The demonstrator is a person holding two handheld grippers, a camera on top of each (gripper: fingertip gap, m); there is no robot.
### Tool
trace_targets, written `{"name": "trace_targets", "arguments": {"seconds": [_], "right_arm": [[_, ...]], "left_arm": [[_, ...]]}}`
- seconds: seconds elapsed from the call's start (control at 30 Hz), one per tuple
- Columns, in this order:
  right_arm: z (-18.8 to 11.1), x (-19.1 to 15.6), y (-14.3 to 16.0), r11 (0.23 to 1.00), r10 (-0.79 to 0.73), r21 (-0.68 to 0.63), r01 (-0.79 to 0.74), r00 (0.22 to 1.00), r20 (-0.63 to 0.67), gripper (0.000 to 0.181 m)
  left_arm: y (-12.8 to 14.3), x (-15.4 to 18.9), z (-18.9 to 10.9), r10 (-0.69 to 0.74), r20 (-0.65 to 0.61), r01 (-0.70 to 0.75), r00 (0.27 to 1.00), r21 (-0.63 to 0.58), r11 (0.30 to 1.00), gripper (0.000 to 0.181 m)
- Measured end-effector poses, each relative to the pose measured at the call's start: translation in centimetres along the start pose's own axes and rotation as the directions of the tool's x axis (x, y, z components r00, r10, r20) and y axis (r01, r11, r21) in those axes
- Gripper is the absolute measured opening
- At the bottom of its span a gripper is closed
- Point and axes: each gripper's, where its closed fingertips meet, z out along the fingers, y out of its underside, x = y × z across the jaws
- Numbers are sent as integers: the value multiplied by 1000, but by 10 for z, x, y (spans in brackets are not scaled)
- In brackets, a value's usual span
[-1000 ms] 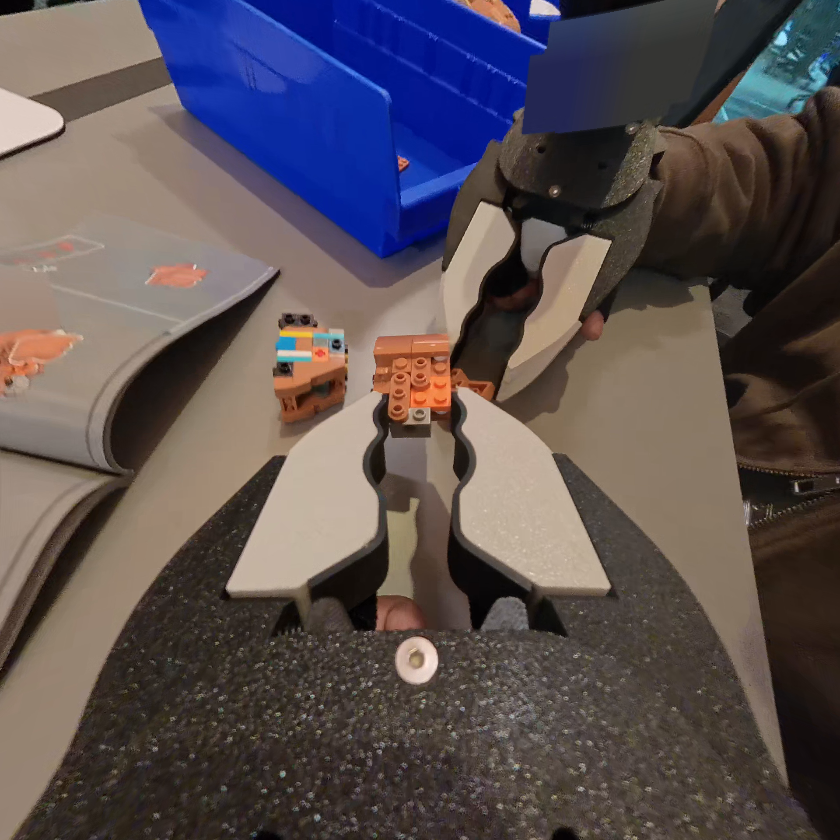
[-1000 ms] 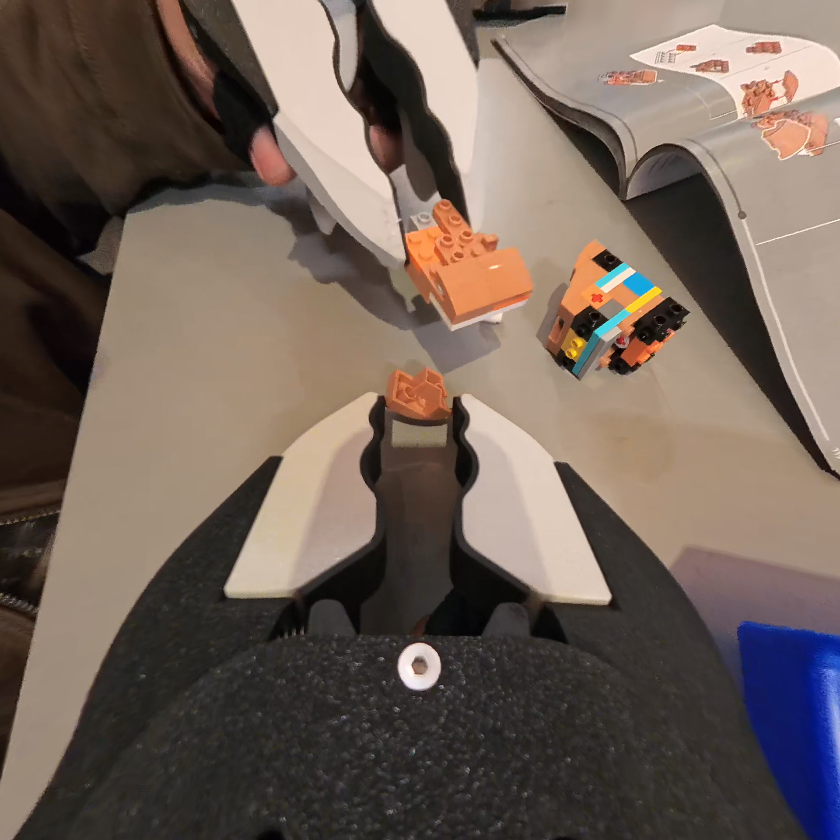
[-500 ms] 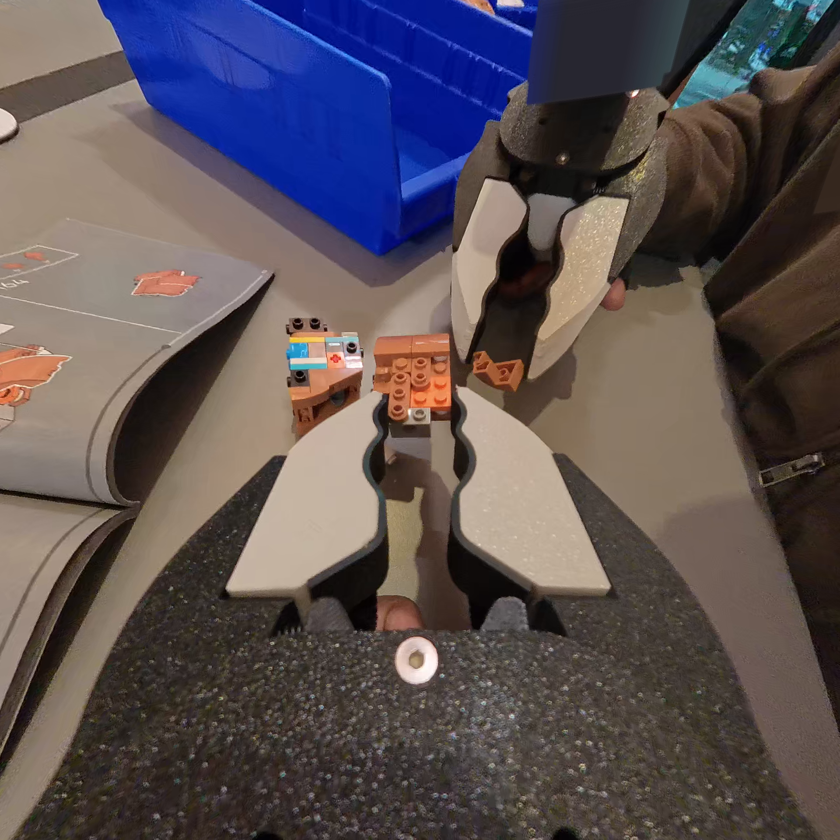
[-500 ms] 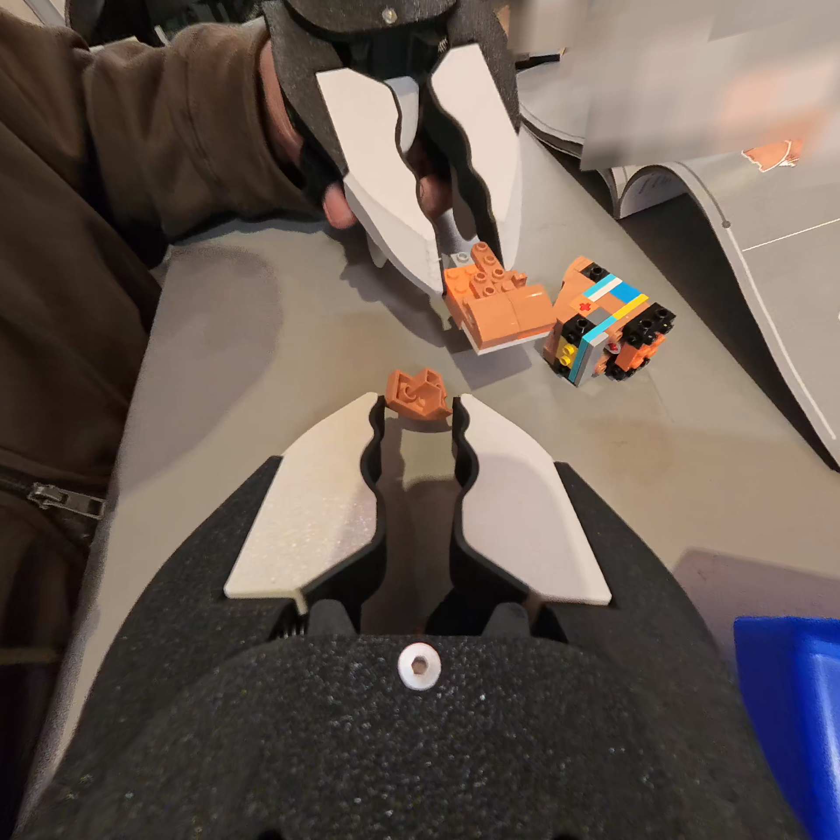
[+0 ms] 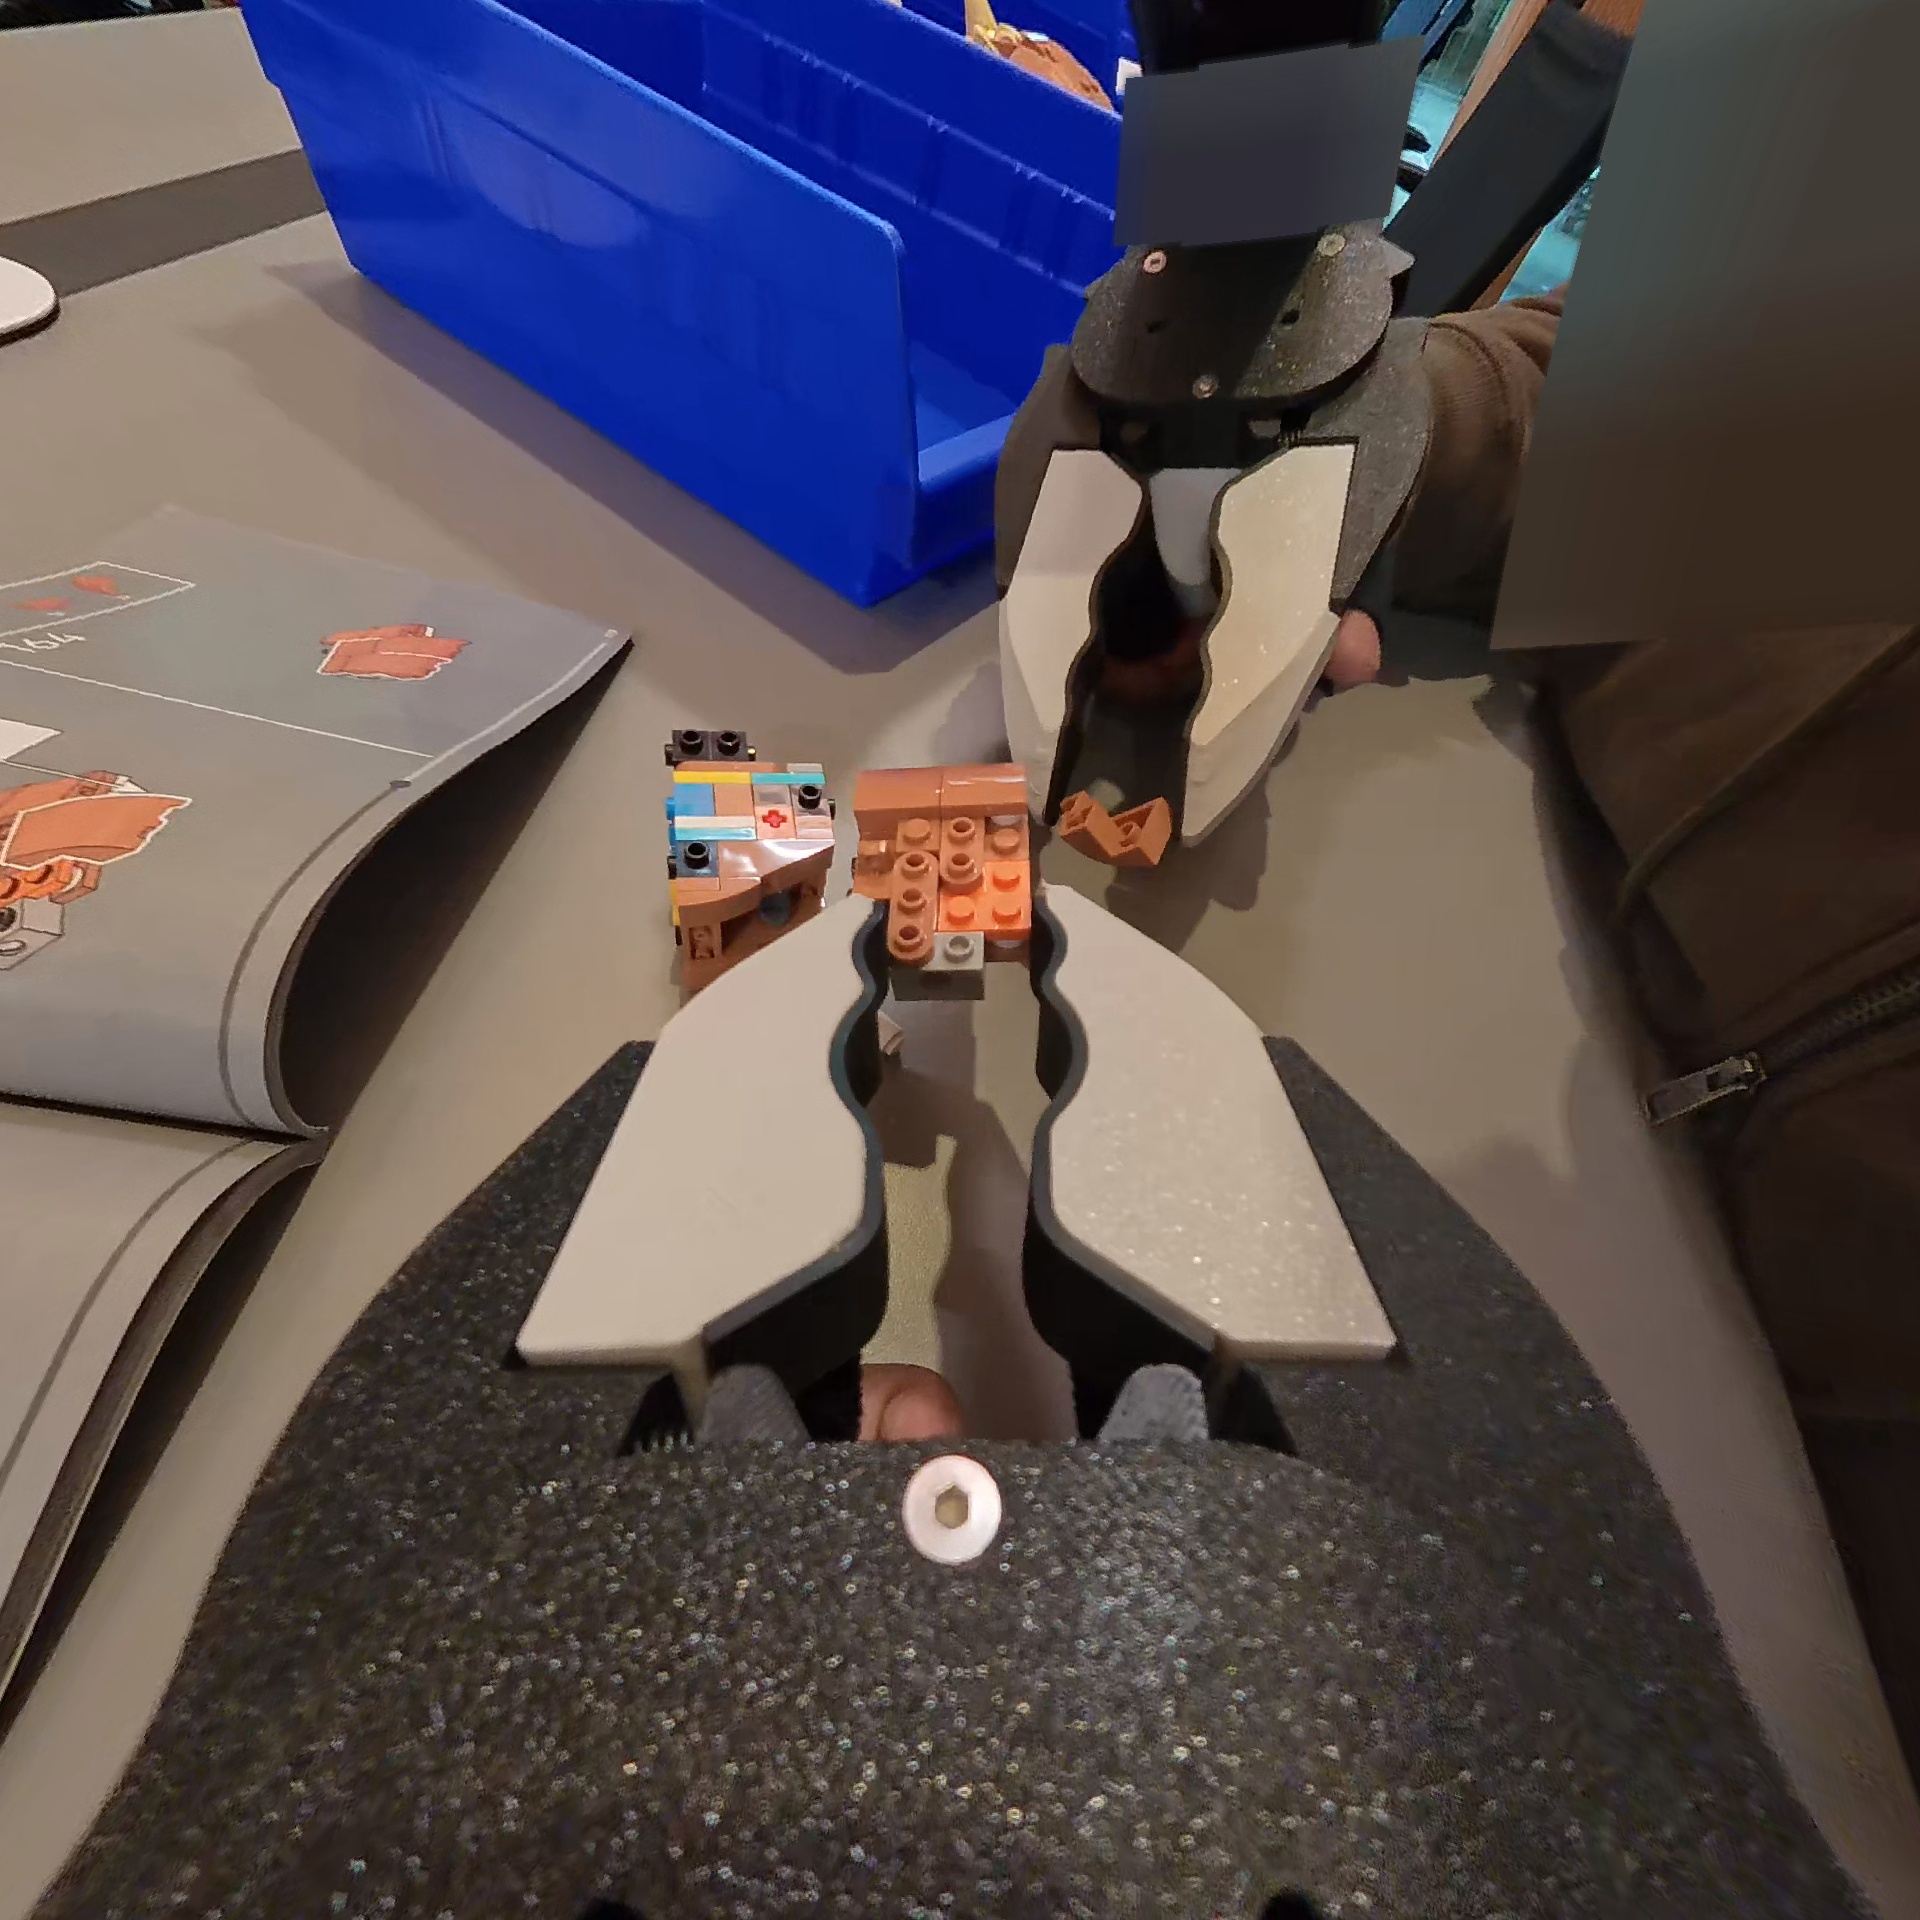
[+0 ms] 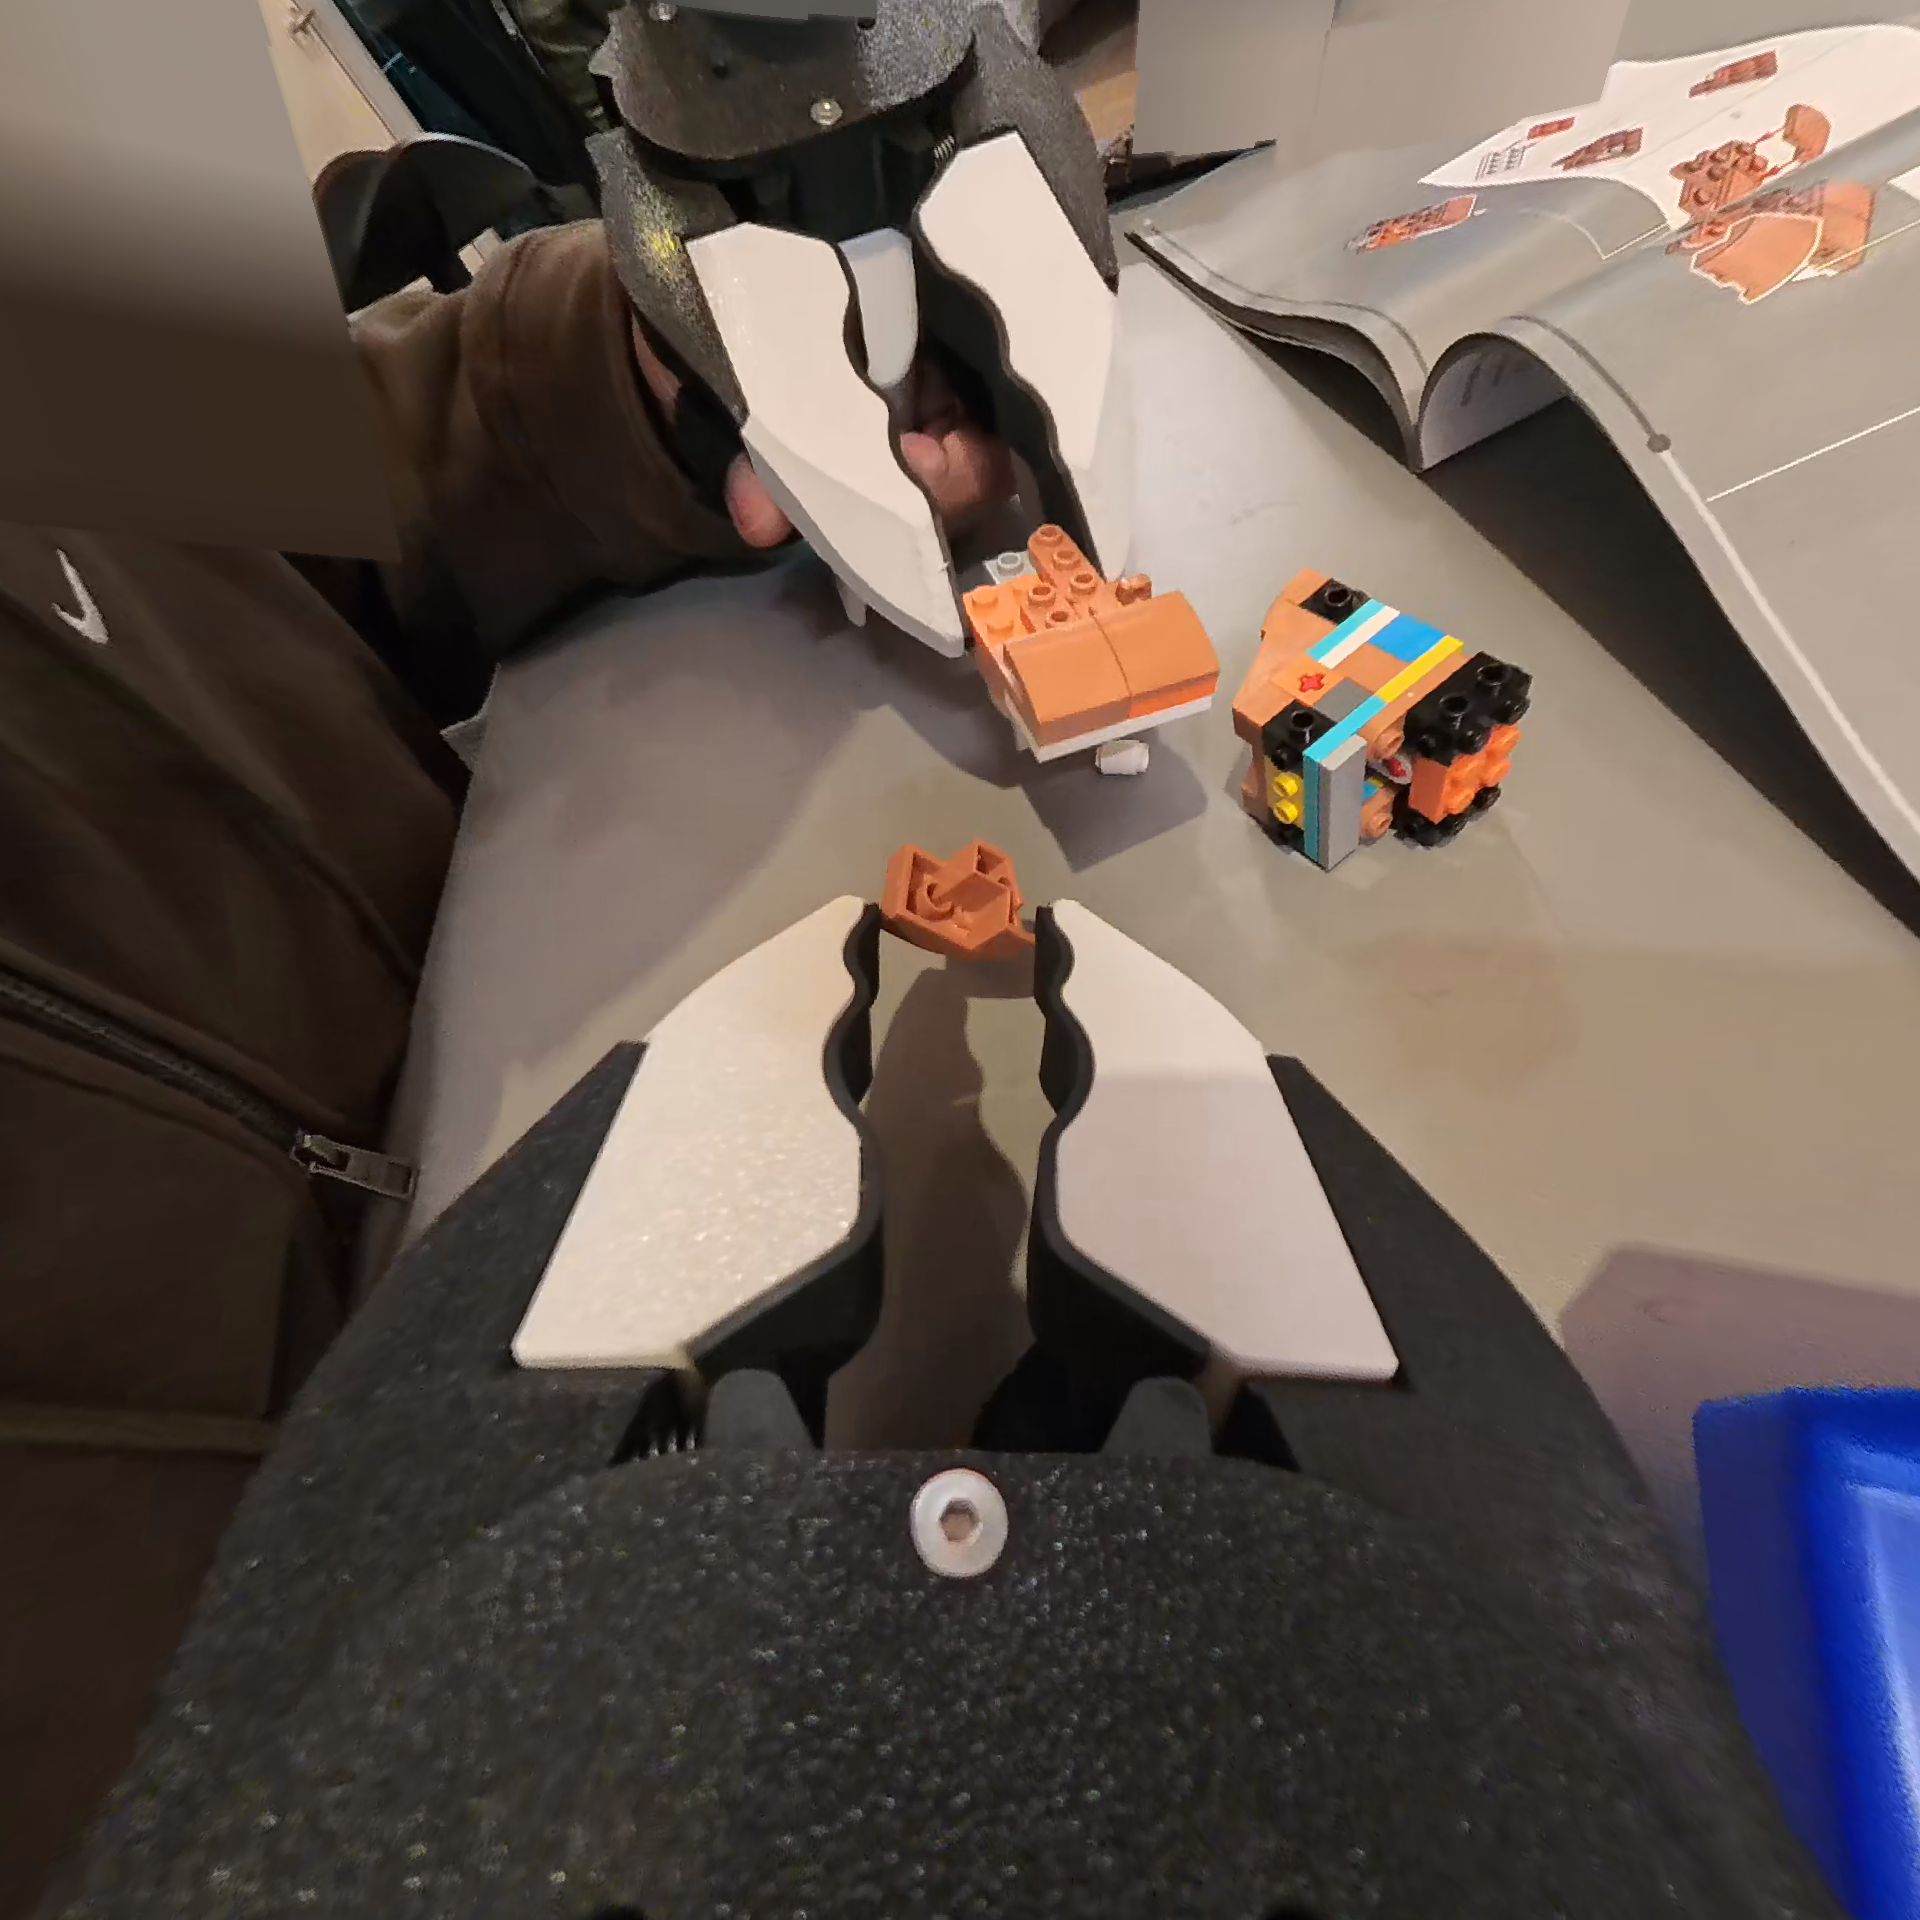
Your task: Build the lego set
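We have two sub-builds made: the left gripper point(image 5: 956, 935) is clamped on the orange studded assembly point(image 5: 951, 868), and a multicoloured block point(image 6: 1371, 717) stands just beside it on the grey desk point(image 6: 1351, 1039). Our right gripper point(image 6: 956, 925) pinches a small brown piece point(image 6: 951, 899), not yet attached. Much looks left. An open instruction booklet point(image 5: 260, 748) and blue bins point(image 5: 644, 260) sit nearby.

Orange-brown studded build point(image 5: 951, 878); loose brown piece point(image 6: 951, 902); striped blue, white, yellow, black block point(image 6: 1371, 717); blue bin point(image 5: 665, 260); grey table point(image 5: 1351, 935).
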Motion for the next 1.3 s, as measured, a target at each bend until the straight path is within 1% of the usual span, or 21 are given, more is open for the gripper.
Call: {"name": "trace_targets", "arguments": {"seconds": [0.33,0.67,0.9,1.03,1.1,1.2,1.3], "right_arm": [[0,1,0,1000,7,1,-7,1000,2,28],[1,0,2,1000,-12,-9,12,1000,-15,28],[1,1,2,1000,2,-17,-2,1000,-11,28],[3,2,4,999,25,-39,-25,1000,-5,28],[4,3,6,998,33,-49,-34,999,-6,28],[2,3,5,999,35,-41,-36,999,-11,28],[1,2,5,999,43,-31,-43,999,-12,28]], "left_arm": [[-3,-3,-2,-28,-6,28,1000,19,999,26],[1,2,1,34,11,-34,999,-10,999,26],[2,2,2,50,24,-50,998,-21,999,26],[11,2,6,88,51,-83,995,-89,993,26],[17,4,8,132,62,-123,989,-139,983,26],[25,8,12,205,64,-189,977,-200,962,26],[30,10,15,243,60,-223,968,-231,947,26]]}}
